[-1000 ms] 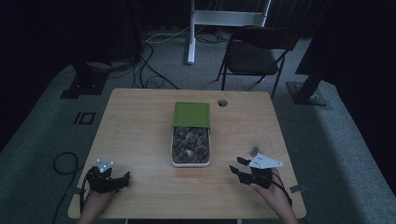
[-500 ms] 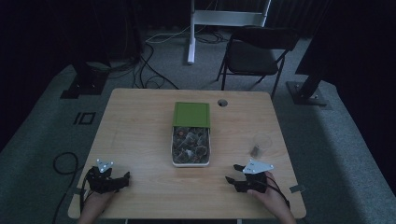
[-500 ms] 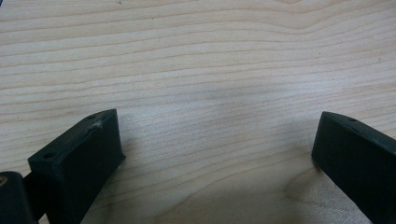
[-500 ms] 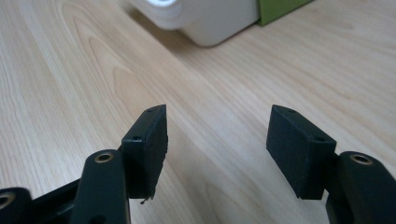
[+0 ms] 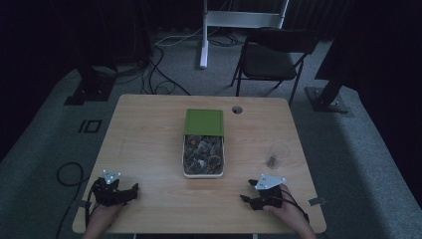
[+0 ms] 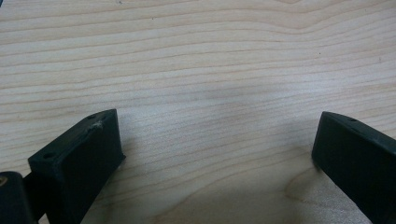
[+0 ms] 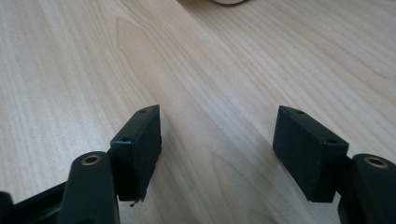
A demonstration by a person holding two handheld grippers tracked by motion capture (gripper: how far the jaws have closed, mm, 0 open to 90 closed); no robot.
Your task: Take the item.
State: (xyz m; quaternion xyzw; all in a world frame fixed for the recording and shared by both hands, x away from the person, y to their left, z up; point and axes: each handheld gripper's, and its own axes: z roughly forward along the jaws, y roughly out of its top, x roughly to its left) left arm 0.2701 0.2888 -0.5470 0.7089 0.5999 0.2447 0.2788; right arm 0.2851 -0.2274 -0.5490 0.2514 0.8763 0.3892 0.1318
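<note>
**Once clear of the cup, settles back at the near edge**

Having pulled away from the cup (image 5: 277, 154) over the past second, sits the right gripper (image 5: 247, 190) low on the table (image 5: 149, 134), well apart from the glass and close to the person's side. Shows both jaws spread wide with bare wood between them and nothing held. Leaves the left gripper (image 5: 127, 186) unmoved at the near left corner, likewise gaping and empty. Suggests, as a judgement only, a drop into the cup already made and a pause before the next pick.

Stands upright and clear to the right of the box (image 5: 203, 174), with a small dark item at the bottom, too dim to name. Holds dark packets in the open white box at mid-table, green lid (image 5: 204, 122) lying at the far end.
</note>
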